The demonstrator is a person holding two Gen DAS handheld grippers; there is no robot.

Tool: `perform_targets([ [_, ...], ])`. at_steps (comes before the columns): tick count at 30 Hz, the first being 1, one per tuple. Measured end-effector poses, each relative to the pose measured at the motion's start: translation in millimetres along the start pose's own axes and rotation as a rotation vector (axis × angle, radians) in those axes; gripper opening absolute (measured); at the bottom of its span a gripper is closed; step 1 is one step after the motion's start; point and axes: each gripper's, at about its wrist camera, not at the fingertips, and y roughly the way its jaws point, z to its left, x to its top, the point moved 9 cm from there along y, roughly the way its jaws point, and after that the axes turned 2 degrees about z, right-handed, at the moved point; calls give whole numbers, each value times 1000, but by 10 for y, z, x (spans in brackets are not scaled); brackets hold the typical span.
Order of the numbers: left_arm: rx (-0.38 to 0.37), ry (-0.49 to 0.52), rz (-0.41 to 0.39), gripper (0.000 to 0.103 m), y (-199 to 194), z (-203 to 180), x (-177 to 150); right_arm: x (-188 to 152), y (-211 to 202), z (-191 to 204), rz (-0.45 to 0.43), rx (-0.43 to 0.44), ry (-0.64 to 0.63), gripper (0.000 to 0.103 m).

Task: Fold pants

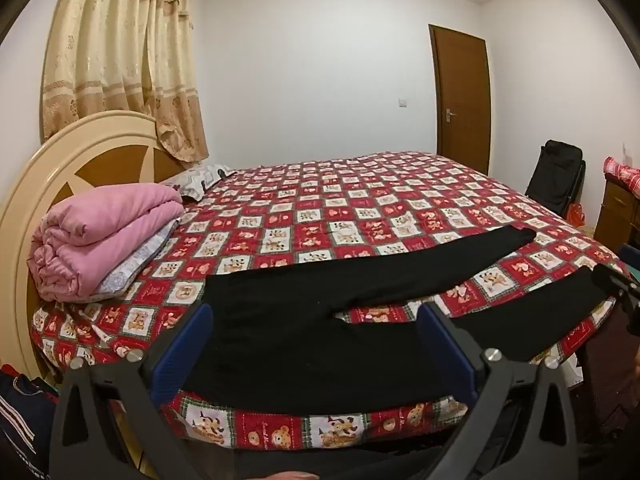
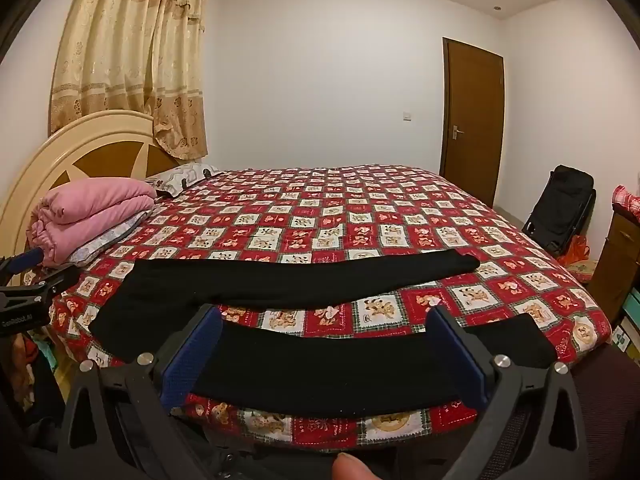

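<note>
Pants: black pants (image 1: 304, 320) lie flat along the near edge of the bed (image 1: 360, 200), legs spread apart toward 2 o'clock in the left view.
Left gripper: left gripper (image 1: 316, 320) hangs above the waist end, jaws wide apart, nothing clamped.
Right gripper: right gripper (image 2: 326, 328) hangs over the nearer leg, jaws wide apart; whether a pad brushes the cloth is hard to tell.
Blanket: pink blanket (image 1: 104, 236) folded at 9 o'clock by the headboard (image 1: 60, 160).
Door: brown door (image 2: 472, 120) at 1 o'clock.
</note>
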Motion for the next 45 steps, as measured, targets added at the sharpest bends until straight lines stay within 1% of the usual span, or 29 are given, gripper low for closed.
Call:
perform_targets([
  [20, -6, 0, 1, 103, 32, 2, -33, -24, 21, -14, 7, 1, 5, 102],
  [21, -4, -1, 1, 103, 33, 5, -32, -64, 38, 31, 7, 2, 5, 102],
  [45, -8, -4, 3, 103, 30, 44, -52, -52, 44, 11, 14, 5, 8, 102],
])
